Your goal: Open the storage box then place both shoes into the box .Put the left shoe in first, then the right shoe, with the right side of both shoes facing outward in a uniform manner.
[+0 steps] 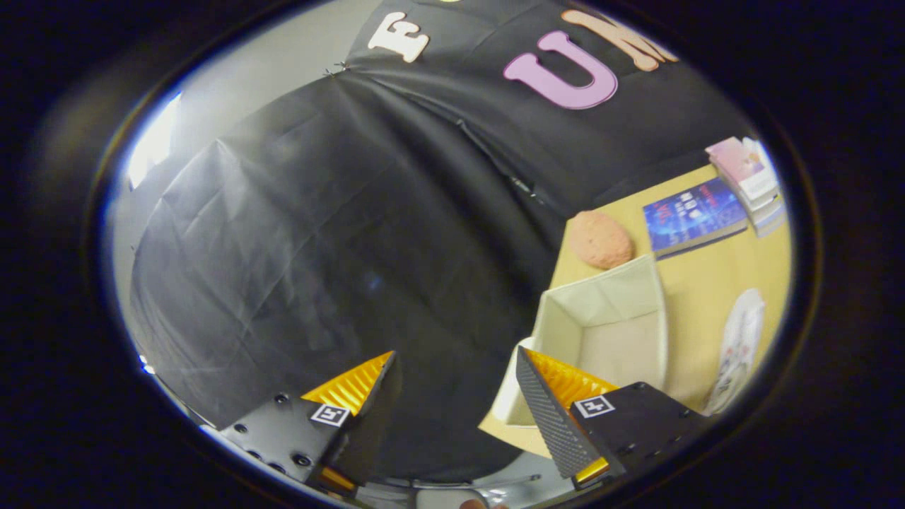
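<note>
The tool (456,364) was tilted sideways, its fingers spread wide with nothing between them, aimed mostly at the booth's black cloth wall. Just beyond the right finger, the open storage box (608,329) sat on the table (707,283), a shoe (739,350) beside it and a blue book (693,215) farther off.

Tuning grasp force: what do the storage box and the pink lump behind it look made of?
Storage box: likely fabric over stiff panels, matte off-white; walls show soft folds and no gloss. Pink lump: looks spongy or foam-like, matte with a grainy surface; can't confirm. Tongs are open, empty, the box just beyond one finger.
</note>
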### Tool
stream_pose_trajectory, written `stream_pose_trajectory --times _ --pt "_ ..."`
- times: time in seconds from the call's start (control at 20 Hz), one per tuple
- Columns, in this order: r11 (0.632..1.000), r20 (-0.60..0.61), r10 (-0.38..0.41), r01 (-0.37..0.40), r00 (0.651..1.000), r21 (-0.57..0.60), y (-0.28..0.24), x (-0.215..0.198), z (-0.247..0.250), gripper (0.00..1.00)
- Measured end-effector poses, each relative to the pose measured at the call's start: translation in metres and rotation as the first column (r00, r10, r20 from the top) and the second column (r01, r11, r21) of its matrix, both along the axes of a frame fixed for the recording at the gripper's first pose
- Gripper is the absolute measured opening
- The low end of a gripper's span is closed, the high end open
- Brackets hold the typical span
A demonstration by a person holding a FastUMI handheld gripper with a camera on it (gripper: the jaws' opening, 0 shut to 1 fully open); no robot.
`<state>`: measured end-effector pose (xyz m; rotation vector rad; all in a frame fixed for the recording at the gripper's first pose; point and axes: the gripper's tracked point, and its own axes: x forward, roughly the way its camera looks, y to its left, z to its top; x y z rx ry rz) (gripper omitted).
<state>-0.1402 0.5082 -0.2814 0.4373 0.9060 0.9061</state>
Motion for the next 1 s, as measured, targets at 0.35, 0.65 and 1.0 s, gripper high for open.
stream_pose_trajectory --times 0.35,0.65,1.0 --pt "0.928 0.215 -0.046 0.122 0.975 -0.351 -0.135 0.048 -0.062 0.99" --pt "0.829 0.228 -0.069 0.183 0.971 -0.528 -0.217 0.057 -0.123 1.00" --pt "0.712 0.204 -0.106 0.217 0.973 -0.668 -0.267 0.060 -0.190 0.98"
